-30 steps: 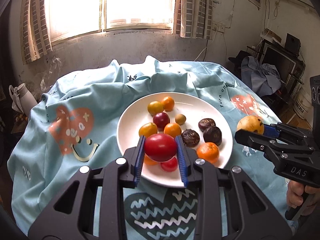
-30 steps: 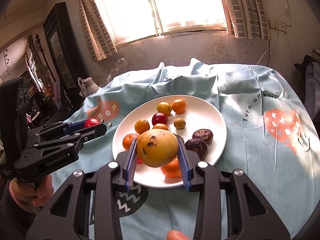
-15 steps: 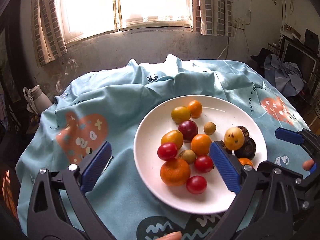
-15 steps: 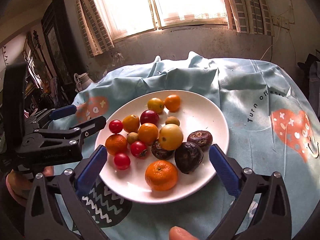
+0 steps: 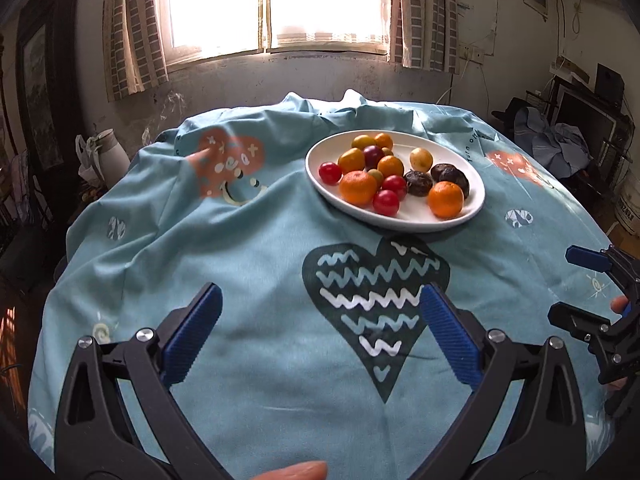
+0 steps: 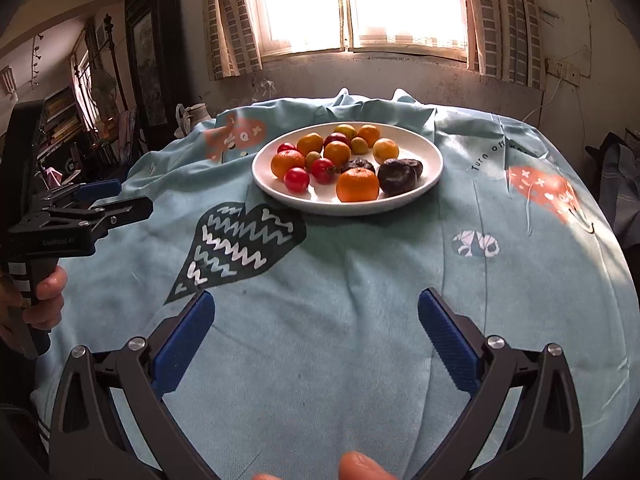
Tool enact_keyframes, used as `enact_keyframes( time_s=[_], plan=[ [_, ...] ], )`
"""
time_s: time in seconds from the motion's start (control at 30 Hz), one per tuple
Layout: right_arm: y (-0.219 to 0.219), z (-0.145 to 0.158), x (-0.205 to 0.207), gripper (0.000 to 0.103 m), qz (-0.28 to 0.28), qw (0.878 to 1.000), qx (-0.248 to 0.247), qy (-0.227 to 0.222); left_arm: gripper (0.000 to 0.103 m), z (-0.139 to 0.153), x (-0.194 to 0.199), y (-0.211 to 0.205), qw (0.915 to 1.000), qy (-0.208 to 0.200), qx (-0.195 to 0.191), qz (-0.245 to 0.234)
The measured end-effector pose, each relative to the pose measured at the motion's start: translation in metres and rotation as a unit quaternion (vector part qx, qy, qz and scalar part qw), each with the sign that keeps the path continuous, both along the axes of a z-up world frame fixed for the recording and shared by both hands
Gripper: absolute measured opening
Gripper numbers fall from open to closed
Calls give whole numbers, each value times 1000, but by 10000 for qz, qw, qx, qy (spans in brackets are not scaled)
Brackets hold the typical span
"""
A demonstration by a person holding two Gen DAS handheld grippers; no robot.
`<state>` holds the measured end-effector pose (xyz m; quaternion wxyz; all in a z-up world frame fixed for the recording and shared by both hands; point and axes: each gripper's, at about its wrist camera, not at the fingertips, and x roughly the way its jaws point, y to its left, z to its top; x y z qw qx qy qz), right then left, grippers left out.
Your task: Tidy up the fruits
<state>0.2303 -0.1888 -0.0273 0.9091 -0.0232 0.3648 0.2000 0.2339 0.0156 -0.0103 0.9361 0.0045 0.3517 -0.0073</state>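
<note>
A white plate (image 5: 476, 196) (image 6: 434, 160) on the blue tablecloth holds several fruits: oranges (image 5: 358, 187), red tomatoes (image 5: 386, 202), dark wrinkled fruits (image 6: 400, 174) and a yellow fruit (image 5: 421, 159). My left gripper (image 5: 318, 334) is open and empty, low over the near cloth, well short of the plate; it also shows at the left of the right wrist view (image 6: 116, 200). My right gripper (image 6: 316, 340) is open and empty, also back from the plate; it shows at the right edge of the left wrist view (image 5: 576, 284).
The round table carries a rumpled blue cloth (image 5: 280, 240) with heart prints. A white jug (image 5: 106, 156) stands past the far left edge. A window wall is behind. Cluttered furniture (image 5: 580, 120) stands at the right.
A second ago the left gripper held a red tomato and the right a yellow fruit. Both opened, leaving the fruits on the plate, and have drawn back toward the near edge.
</note>
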Motion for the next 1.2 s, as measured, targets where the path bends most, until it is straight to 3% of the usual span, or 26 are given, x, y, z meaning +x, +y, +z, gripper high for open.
enact_keyframes(
  time_s=[0.13,0.3,1.2],
  plan=[
    [2,-4,-7,102,-82,9999,-91,-58,101,-21,3,1,9992,383,91,74],
    [2,-5,-7,102,-154,9997,-189,-104,101,-17,-2,1,9997,236,-9,5],
    [-1,-10,-3,102,-250,9996,-148,72,101,-15,-8,-4,9994,-30,316,156]
  ],
)
